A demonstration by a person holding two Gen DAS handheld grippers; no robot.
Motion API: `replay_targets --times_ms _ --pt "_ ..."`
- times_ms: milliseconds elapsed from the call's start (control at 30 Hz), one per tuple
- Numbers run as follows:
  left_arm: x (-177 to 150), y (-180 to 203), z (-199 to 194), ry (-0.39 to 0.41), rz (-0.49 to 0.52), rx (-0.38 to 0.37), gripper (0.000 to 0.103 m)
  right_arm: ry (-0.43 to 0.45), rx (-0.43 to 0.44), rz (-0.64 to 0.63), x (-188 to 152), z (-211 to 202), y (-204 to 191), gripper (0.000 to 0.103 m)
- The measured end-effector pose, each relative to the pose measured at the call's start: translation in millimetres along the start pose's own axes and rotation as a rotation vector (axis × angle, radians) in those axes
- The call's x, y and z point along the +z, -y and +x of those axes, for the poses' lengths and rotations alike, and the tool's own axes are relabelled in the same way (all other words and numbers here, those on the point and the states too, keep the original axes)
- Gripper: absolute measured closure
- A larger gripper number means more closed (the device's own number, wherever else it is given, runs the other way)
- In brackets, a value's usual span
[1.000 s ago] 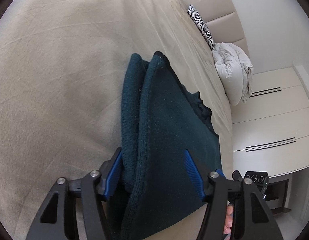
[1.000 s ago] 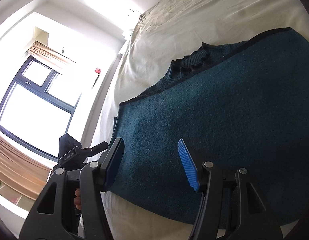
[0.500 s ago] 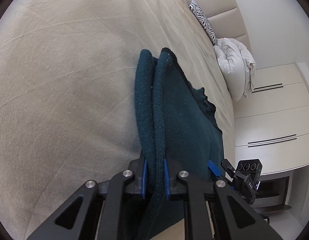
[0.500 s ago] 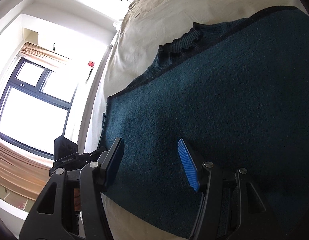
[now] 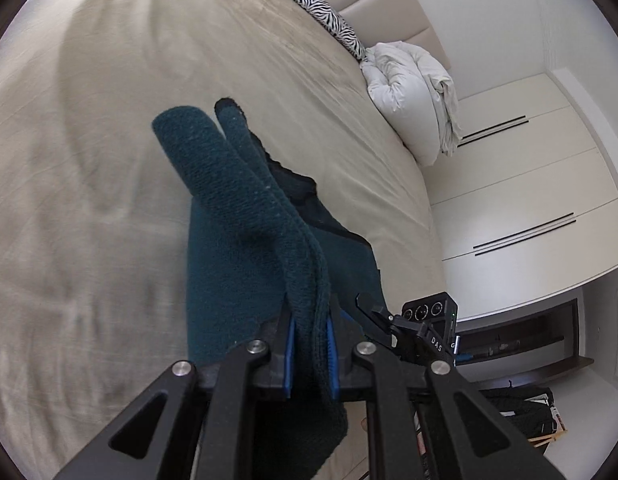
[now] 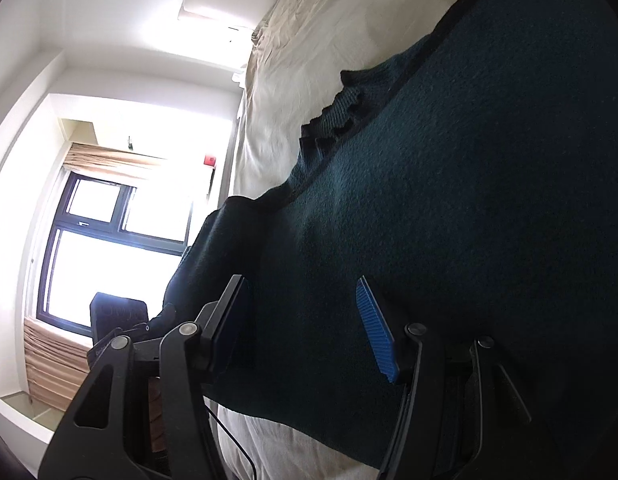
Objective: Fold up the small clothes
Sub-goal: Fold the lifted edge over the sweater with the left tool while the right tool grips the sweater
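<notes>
Sweater (image 5: 245,216) — fuzzy matt knit

Wide bed (image 5: 89,160) under a creased beige sheet — headboard end far off. Lying directly on it: dark teal knitted sweater (image 6: 449,200), spread near the foot edge, one side lifted off the sheet; zebra-print pillow (image 5: 329,32) by the headboard; bunched white duvet (image 5: 413,92) just beside that pillow.
</notes>
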State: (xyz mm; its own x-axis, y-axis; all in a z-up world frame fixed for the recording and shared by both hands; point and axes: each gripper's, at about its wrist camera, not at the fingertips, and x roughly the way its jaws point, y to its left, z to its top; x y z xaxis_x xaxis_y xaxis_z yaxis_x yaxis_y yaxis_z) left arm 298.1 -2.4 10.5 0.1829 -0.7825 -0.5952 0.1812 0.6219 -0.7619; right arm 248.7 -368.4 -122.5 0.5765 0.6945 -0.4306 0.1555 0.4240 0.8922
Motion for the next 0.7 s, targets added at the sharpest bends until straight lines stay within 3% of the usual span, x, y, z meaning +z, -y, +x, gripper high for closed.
replay_targets --times_ms 233,333,433,500,567,700 --pt "-12 51 93 -0.08 0.052 -0.034 0.089 0.064 0.069 0.099 24 -56 29 0.048" --pt "-19 58 137 -0.129 0.07 -0.032 0.086 0.083 0.071 0.145 34 -75 48 0.048" --pt "-29 55 162 -0.17 0.039 -0.082 0.085 0.079 0.081 0.169 40 -83 61 0.048" --pt "-32 56 162 -0.176 0.047 -0.101 0.084 0.062 0.077 0.163 43 -81 63 0.048" --pt "-31 61 153 -0.175 0.082 -0.126 0.076 0.052 0.064 0.149 45 -78 60 0.048" --pt "-31 58 111 -0.088 0.115 -0.128 0.073 0.039 0.011 0.132 52 -73 52 0.048"
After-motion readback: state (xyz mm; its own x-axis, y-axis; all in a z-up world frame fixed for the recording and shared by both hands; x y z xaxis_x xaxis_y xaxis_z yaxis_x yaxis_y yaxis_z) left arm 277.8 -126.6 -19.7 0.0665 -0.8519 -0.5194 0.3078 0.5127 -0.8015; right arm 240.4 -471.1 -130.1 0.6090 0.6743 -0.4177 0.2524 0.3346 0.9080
